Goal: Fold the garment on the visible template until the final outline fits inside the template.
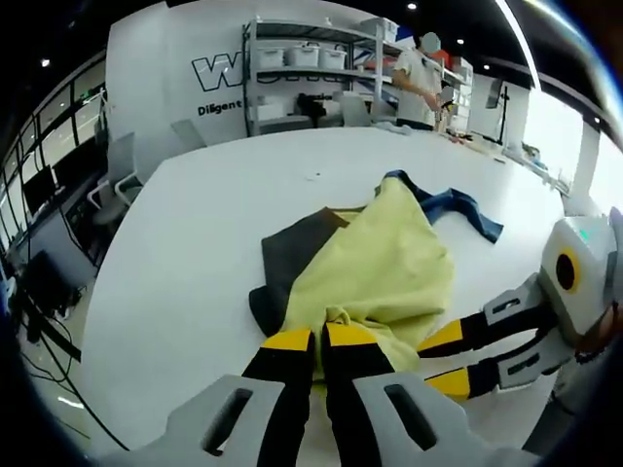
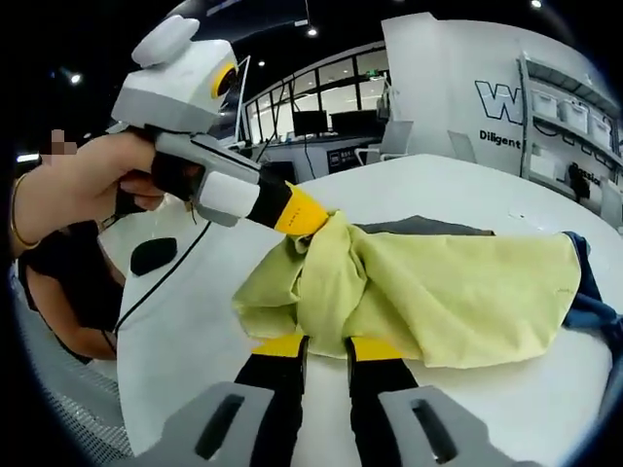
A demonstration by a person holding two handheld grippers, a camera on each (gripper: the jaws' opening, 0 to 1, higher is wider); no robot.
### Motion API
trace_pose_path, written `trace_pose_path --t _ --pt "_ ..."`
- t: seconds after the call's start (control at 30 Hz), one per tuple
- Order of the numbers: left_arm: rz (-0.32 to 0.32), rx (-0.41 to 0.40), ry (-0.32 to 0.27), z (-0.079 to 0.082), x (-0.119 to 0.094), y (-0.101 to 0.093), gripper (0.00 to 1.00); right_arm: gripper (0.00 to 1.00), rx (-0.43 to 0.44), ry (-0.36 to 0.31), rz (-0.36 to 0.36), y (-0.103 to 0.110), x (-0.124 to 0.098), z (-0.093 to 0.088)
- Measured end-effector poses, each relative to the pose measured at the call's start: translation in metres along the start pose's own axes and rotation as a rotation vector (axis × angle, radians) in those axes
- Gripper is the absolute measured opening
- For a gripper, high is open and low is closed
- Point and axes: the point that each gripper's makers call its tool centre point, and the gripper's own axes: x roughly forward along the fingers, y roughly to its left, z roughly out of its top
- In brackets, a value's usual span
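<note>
A pale yellow garment (image 1: 384,263) lies bunched on the white table (image 1: 195,243), partly over a dark grey template (image 1: 292,253). A blue cloth (image 1: 458,206) sticks out behind it. My left gripper (image 1: 319,341) is shut on the yellow garment's near edge. My right gripper (image 1: 440,360) comes in from the right at the same edge. In the right gripper view the yellow garment (image 2: 438,287) drapes over my right gripper (image 2: 327,347), whose jaws stand narrowly apart with cloth pinched between them. My left gripper (image 2: 310,222) holds a raised corner there. The grey template (image 2: 428,226) and blue cloth (image 2: 589,311) show behind.
Shelves with white bins (image 1: 311,58) stand beyond the table's far end, with a person (image 1: 419,83) beside them. Chairs (image 1: 122,165) line the table's left side. A hand (image 2: 88,185) holds the left gripper, with a cable (image 2: 165,272) hanging over the table edge.
</note>
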Motion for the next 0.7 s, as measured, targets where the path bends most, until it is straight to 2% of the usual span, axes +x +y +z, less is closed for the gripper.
trace_pose_path --t 0.1,0.33,0.43,0.5,0.7 --pt "-0.003 0.000 -0.003 0.000 -0.001 0.000 0.04 0.00 -0.008 -0.003 0.007 0.001 -0.001 0.000" --pt "-0.007 0.006 -0.016 0.003 -0.004 -0.002 0.04 0.00 -0.029 -0.009 0.014 -0.001 -0.009 0.005" --pt "0.000 0.020 -0.031 0.007 -0.009 -0.003 0.04 0.00 -0.046 -0.023 0.009 -0.003 -0.018 0.014" --pt "-0.009 0.037 -0.074 0.016 -0.014 -0.005 0.04 0.00 -0.071 -0.035 -0.006 -0.006 -0.024 0.021" --pt "0.009 0.052 -0.114 0.029 -0.026 -0.006 0.04 0.00 -0.104 -0.072 -0.039 -0.013 -0.040 0.041"
